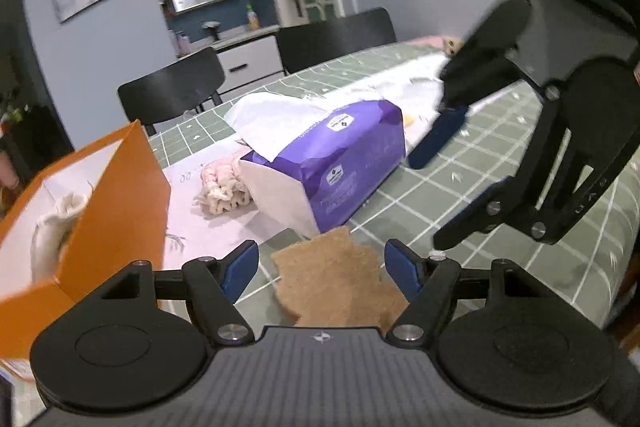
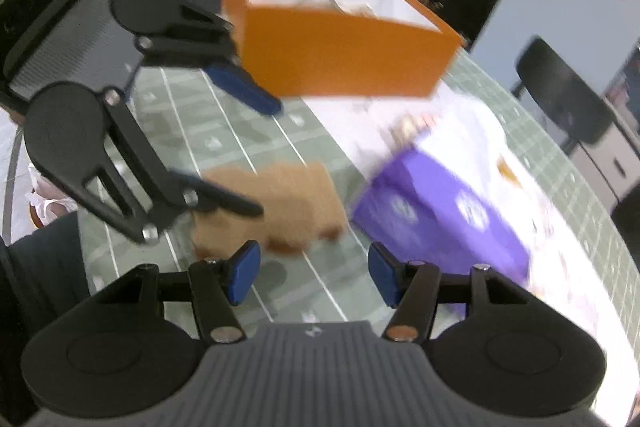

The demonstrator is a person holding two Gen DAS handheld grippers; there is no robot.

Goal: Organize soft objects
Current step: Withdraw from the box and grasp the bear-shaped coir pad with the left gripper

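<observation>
Left hand-held gripper (image 1: pixel 321 269): fingers apart, empty, over tan cloth (image 1: pixel 340 283), whose near edge it hides. Right hand-held gripper (image 2: pixel 314 273): apart, empty. Orange box (image 1: pixel 116 195): pale contents half hidden. Purple tissue pack (image 1: pixel 340 163), worktop (image 1: pixel 480 211); right view blurred

Left gripper (image 1: pixel 322 269) fingers spread, empty, above flat tan fibrous cloth (image 1: pixel 340 279) on green-checked bench (image 1: pixel 460 187). Purple soft tissue pack (image 1: pixel 340 163) beyond; orange cardboard box (image 1: pixel 116 203) at left.

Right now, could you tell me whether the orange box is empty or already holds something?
Not empty: the open-topped orange box holds a whitish soft item against its white lining.
</observation>
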